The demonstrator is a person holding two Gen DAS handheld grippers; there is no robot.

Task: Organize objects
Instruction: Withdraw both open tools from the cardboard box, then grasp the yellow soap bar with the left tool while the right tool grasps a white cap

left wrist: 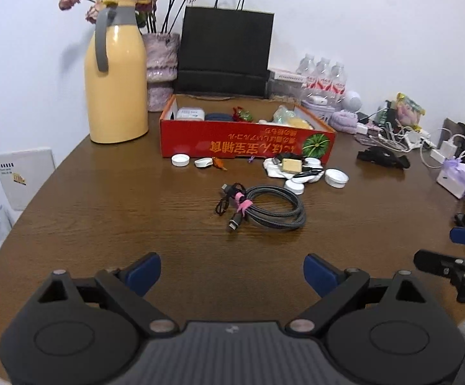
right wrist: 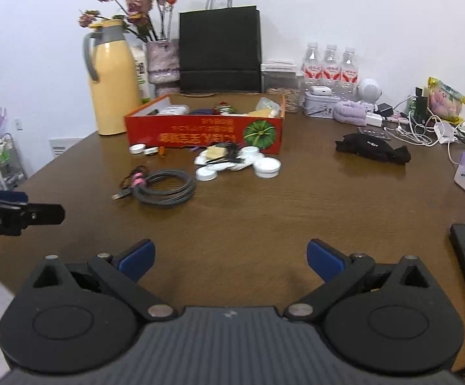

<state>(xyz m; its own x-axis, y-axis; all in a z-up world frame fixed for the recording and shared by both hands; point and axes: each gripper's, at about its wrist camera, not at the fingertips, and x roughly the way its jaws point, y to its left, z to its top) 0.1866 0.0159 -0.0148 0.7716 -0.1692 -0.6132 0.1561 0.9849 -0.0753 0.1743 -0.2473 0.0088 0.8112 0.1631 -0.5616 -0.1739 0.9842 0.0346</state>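
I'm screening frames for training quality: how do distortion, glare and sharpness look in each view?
Left wrist view: fisheye bends the table edge, dark corners, window glare on the yellow jug, coiled cable sharp. Right wrist view: same bending, cable slightly soft, soft sheen on the tabletop.

Red box [left wrist: 232, 141] contents mostly hidden behind its front wall. Right gripper [left wrist: 463, 256] cut off at frame edge in left view. Cable tangle [right wrist: 425, 128] at table's far right too small to sort.
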